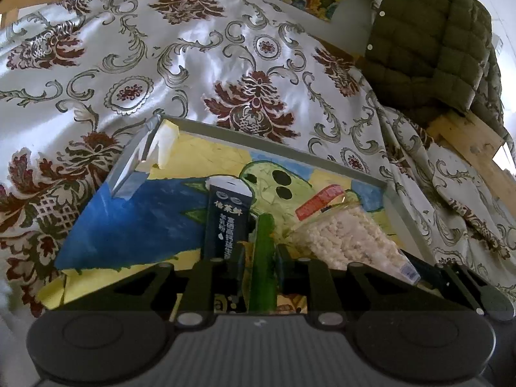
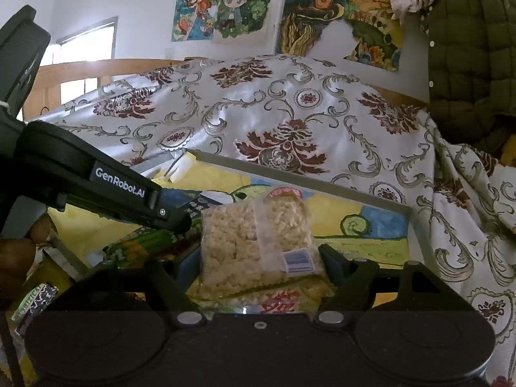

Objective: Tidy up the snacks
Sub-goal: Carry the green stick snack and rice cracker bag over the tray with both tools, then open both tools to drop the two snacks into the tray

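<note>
Black left tongs [image 2: 174,222] w/ white GenRobot.AI lettering, silver screws, ribbed grey housing, round black hubs

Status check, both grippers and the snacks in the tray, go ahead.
Left gripper shut on green snack packet. Right gripper wide around puffed-rice bag, grip unclear. Black carton standing in tray, close beside.

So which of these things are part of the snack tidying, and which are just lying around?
Part of the job:
- green snack packet, gripped by the left gripper
- clear bag of puffed snacks, between the right gripper fingers
- dark upright packet
- painted tray

Just lying about:
- floral cloth
- green quilted jacket
- wall drawings
</note>
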The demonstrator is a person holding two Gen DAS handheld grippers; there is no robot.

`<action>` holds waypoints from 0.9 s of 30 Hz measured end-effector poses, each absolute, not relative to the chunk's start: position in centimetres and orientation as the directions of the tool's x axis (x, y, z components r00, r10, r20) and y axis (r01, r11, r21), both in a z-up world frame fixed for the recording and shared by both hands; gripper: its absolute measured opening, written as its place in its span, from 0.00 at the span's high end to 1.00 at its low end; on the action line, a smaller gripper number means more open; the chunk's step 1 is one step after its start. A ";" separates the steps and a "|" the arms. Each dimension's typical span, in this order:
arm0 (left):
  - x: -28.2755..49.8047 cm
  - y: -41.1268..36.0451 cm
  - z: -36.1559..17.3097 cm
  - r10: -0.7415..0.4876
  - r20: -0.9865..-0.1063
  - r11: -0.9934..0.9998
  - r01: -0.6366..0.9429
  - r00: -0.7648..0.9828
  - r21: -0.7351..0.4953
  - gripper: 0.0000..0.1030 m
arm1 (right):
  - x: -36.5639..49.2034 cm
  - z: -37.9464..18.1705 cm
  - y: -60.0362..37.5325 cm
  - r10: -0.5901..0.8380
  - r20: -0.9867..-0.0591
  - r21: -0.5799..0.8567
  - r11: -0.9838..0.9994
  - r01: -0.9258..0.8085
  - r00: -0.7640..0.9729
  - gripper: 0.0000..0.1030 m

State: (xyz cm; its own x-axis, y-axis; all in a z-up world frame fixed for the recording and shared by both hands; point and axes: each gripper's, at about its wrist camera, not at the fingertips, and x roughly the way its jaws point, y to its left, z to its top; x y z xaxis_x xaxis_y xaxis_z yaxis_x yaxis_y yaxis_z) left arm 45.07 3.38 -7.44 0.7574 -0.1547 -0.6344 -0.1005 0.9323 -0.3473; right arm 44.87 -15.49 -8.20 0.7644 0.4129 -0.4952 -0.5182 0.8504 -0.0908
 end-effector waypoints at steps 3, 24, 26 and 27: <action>44.7 3.3 -7.1 -0.150 -0.635 0.936 -0.099 0.757 -0.339 0.76 | 44.7 -7.9 -15.7 0.408 -0.498 -0.091 0.853 -0.514 0.766 0.21; 36.8 3.4 0.8 -0.018 -0.472 0.946 -0.137 0.882 -0.293 0.05 | 39.8 0.5 -20.4 0.357 -0.362 -0.066 0.912 -0.406 0.861 0.01; 35.5 3.1 1.7 0.000 -0.451 0.953 -0.136 0.893 -0.269 0.02 | 38.8 1.6 -20.8 0.354 -0.347 -0.062 0.915 -0.398 0.869 0.01; 34.6 2.9 2.2 0.015 -0.437 0.956 -0.141 0.899 -0.257 0.00 | 38.2 2.2 -21.0 0.353 -0.338 -0.059 0.917 -0.395 0.872 0.01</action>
State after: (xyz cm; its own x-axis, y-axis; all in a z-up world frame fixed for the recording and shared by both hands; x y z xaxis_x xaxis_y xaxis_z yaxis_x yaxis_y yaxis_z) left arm 34.61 2.88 2.17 0.8992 0.0152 -0.4372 -0.1409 0.9562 -0.2566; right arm 38.21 -20.99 2.16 0.8722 0.3534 -0.3382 -0.3945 0.9170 -0.0593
